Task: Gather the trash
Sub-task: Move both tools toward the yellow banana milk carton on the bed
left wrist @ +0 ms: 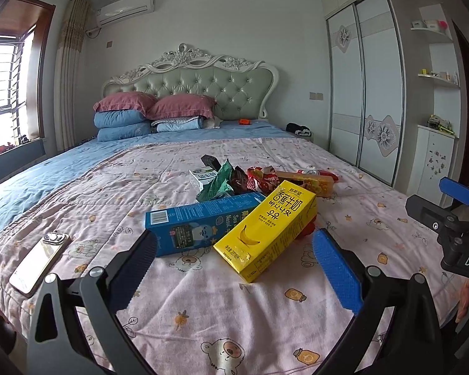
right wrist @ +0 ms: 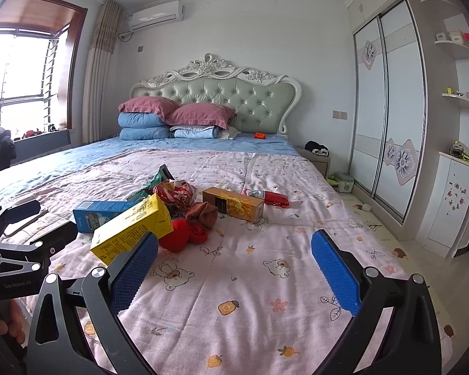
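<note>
A pile of litter sits mid-bed on a quilted pink bedspread printed with cartoon bears and jars. Nearest is one glossy yellow banana-milk carton, a long cardboard box lying on its side with one end propped on one matte blue nasal-spray box to its left. Behind them lie one crinkled green foil wrapper, one crumpled red snack bag, one small white-and-green carton and one long orange box; at the far right end, one red wrapper lies flat. In the right wrist view, soft red and brown fabric items bunch beside the yellow carton; their exact number is hard to make out, and the left wrist view hides them almost wholly behind it.

The left gripper hangs low over the near bedspread, its two ridged blue pads spread wide and holding nothing, with both boxes just beyond the tips. The right gripper is likewise spread wide and empty over bare quilt, the yellow carton partly hidden behind its left pad.

One gold phone lies flat at the near left edge. Two maroon pillows rest on folded blue bedding before a tufted green headboard. A sliding-door wardrobe stands far right.
</note>
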